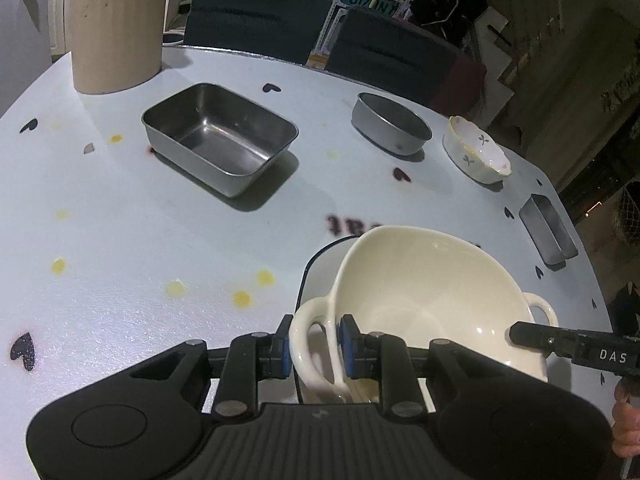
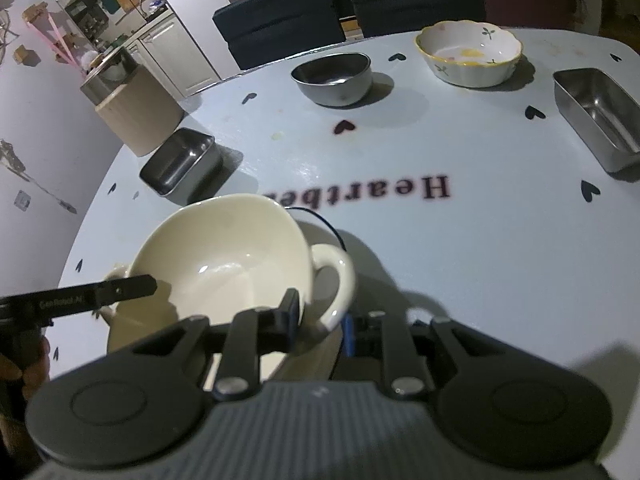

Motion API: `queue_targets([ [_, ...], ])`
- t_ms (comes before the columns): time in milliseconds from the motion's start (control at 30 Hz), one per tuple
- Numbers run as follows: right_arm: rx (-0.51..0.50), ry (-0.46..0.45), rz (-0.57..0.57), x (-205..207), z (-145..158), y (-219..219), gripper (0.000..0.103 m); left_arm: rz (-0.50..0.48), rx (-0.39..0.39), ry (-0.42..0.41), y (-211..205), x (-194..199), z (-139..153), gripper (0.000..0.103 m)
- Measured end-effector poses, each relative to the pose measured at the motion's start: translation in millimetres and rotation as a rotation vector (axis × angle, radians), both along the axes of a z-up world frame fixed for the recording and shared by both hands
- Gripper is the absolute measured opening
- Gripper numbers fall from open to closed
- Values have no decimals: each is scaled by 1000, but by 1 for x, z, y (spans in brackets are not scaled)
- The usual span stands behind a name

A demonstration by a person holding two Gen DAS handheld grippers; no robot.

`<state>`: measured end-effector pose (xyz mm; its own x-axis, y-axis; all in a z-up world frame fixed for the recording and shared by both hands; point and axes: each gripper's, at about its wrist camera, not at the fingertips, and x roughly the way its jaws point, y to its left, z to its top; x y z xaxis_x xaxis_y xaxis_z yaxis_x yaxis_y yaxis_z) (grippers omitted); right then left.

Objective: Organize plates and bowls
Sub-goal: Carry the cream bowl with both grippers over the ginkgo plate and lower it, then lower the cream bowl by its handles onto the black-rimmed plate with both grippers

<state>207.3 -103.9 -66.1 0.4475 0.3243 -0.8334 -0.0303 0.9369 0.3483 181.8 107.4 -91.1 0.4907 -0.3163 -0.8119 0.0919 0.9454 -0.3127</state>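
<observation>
Nearest the lens in each wrist view, a two-finger gripper clamps one loop handle of a single cream two-handled bowl (image 1: 424,280): the left gripper (image 1: 314,346) holds its handle between narrow-set blue pads, and the right gripper (image 2: 320,316) grips the opposite handle in the same way. Both tools thus carry the bowl, tilted, over one white plate with a dark rim (image 1: 320,268), near the tabletop (image 1: 120,208) edge closest to the cameras; whether bowl and plate touch cannot be told. Five further vessels stand on the tabletop: two rectangular steel trays, one large (image 1: 220,136) toward the far left and one narrow (image 1: 548,232) at the right edge; one round grey metal bowl (image 1: 390,122) and one scalloped floral ceramic bowl (image 1: 476,152) near the far edge; one beige cylindrical container (image 1: 116,36) at the far left corner. Two dark chairs (image 1: 256,12) stand beyond the far edge. Printed hearts and lettering mark the surface.
</observation>
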Motion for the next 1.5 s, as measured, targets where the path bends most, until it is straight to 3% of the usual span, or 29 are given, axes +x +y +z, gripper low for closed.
queue_targets([
  [800, -42, 26, 12, 5, -3, 10, 27, 7, 21, 43, 0, 16, -21, 31],
  [1500, -68, 49, 36, 8, -4, 13, 28, -28, 59, 29, -5, 17, -20, 32],
])
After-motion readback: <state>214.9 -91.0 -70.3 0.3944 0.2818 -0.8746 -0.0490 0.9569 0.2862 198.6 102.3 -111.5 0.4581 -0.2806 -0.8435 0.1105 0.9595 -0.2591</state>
